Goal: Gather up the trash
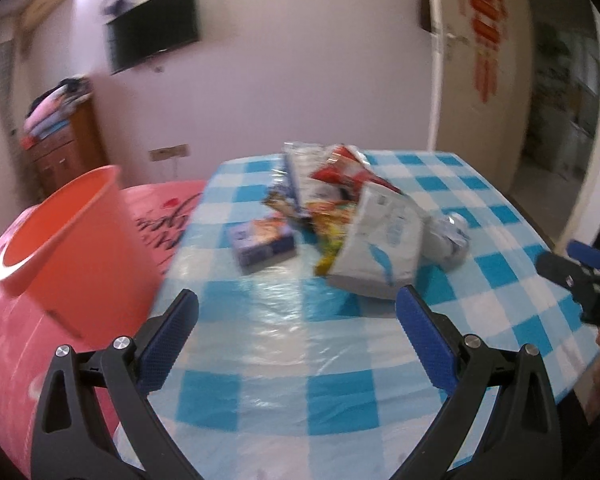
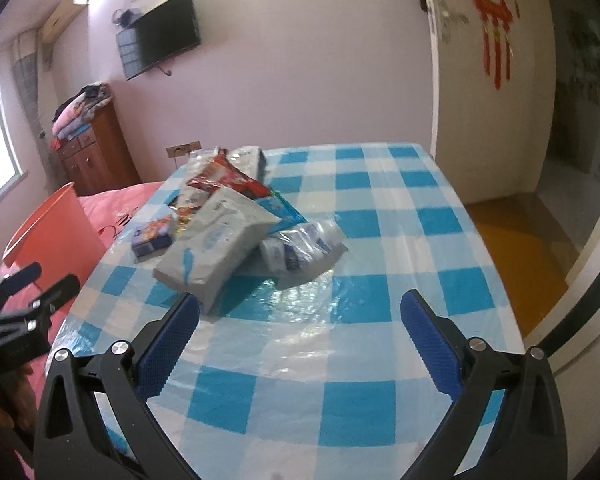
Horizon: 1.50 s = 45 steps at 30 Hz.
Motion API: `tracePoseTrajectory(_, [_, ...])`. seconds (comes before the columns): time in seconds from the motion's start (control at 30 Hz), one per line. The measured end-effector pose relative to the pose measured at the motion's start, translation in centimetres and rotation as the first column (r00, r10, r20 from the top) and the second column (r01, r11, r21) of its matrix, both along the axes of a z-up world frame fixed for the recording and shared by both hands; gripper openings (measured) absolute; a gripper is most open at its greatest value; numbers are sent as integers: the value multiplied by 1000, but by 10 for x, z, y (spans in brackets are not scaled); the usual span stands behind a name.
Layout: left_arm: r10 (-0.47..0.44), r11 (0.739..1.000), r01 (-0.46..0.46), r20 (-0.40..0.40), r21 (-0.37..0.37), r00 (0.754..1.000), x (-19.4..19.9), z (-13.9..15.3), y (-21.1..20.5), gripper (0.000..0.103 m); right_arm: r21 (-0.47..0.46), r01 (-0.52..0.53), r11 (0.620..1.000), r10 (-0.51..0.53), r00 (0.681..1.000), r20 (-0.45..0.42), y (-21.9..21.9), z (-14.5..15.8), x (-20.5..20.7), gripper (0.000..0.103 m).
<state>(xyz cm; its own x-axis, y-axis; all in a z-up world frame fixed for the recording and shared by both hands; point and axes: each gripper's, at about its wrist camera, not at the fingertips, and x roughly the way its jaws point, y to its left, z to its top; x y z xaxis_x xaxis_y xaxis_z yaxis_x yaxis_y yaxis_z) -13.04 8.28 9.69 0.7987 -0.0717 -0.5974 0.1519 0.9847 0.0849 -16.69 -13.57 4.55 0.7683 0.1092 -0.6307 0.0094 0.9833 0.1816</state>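
A heap of trash lies on the blue-and-white checked table [image 1: 340,392] [image 2: 380,320]: a white tissue pack [image 1: 380,248] [image 2: 220,240], a red snack bag [image 1: 344,168] [image 2: 228,178], a small purple box [image 1: 262,242] [image 2: 152,238], and a crumpled clear wrapper [image 1: 450,240] [image 2: 304,250]. An orange bucket [image 1: 72,240] [image 2: 52,236] stands left of the table on a red cover. My left gripper [image 1: 298,316] is open, just short of the heap. Over the near table my right gripper [image 2: 300,320] is open too, its left finger beside the tissue pack.
A wall TV [image 1: 152,28] [image 2: 164,32] hangs behind. A wooden dresser [image 1: 66,152] [image 2: 96,152] with folded bedding stands at the back left. An open doorway [image 1: 560,112] [image 2: 572,120] lies to the right. The red cover [image 1: 12,340] spreads left of the table.
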Motion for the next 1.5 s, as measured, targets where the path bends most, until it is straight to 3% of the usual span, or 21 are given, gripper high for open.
tracePoseTrajectory(0.17, [-105,994,107,-60,20,993,30,-16,-31,99,71,6,997,-2,999,-54,-18,-16,21,99])
tracePoseTrajectory(0.33, [-181,981,187,-108,45,977,61,-28,-61,99,90,-62,994,69,995,-79,-20,-25,46,99])
tracePoseTrajectory(0.57, [-212,970,228,-164,86,963,101,-47,-84,99,85,-174,981,183,975,-123,-16,-40,90,97])
tracePoseTrajectory(0.67, [-214,965,237,-180,115,960,113,-53,-90,99,93,-189,978,201,970,-137,-18,-45,106,96])
tracePoseTrajectory(0.73, [-216,964,240,-187,118,958,119,-56,-93,99,92,-199,976,211,966,-150,-18,-49,115,82])
tracePoseTrajectory(0.93, [-202,968,227,-206,110,958,132,-63,-95,99,98,-236,967,250,953,-172,-17,-55,135,83])
tracePoseTrajectory(1.0, [-203,968,228,-211,102,956,135,-65,-95,99,107,-258,960,273,947,-171,-16,-55,140,90])
tracePoseTrajectory(1.2, [-201,971,223,-208,88,957,134,-66,-94,98,108,-298,949,313,933,-176,-12,-56,153,91])
tracePoseTrajectory(1.37, [-187,975,207,-203,81,961,134,-65,-93,82,81,-327,942,337,921,-196,-4,-59,157,91])
tracePoseTrajectory(1.5, [-178,978,195,-197,75,964,133,-64,-91,78,82,-310,947,321,923,-211,-3,-65,160,91])
